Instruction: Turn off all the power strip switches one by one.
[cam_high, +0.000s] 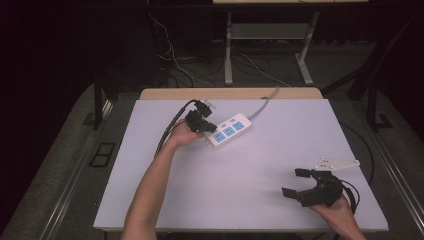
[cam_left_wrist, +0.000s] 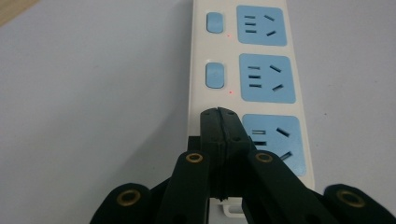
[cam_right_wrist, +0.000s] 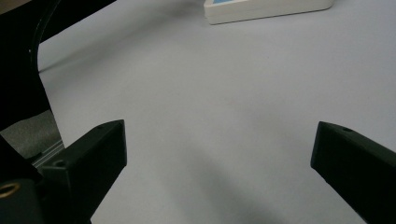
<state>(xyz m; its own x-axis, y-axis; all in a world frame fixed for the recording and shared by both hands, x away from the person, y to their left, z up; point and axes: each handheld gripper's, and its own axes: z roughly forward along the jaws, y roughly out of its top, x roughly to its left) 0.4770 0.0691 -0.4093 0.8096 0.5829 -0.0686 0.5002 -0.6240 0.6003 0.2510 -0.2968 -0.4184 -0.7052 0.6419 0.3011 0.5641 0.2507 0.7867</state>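
A white power strip (cam_high: 227, 131) with three blue sockets lies at the table's back middle. In the left gripper view the power strip (cam_left_wrist: 198, 70) runs away from me, its two far blue switches (cam_left_wrist: 215, 74) bare, each with a small red light beside it. My left gripper (cam_high: 210, 127) is shut, and its joined tips (cam_left_wrist: 219, 114) sit on the strip's near end, beside the nearest socket, hiding what is under them. My right gripper (cam_high: 294, 182) hovers open over bare table at the front right. Between its wide jaws (cam_right_wrist: 219, 140) there is nothing, and the strip's edge (cam_right_wrist: 266, 9) lies far off.
The strip's grey cable (cam_high: 262, 105) runs off the back edge of the white table (cam_high: 250, 165). Black cables trail from the left gripper toward the left edge. A desk frame and loose wires stand on the floor behind the table.
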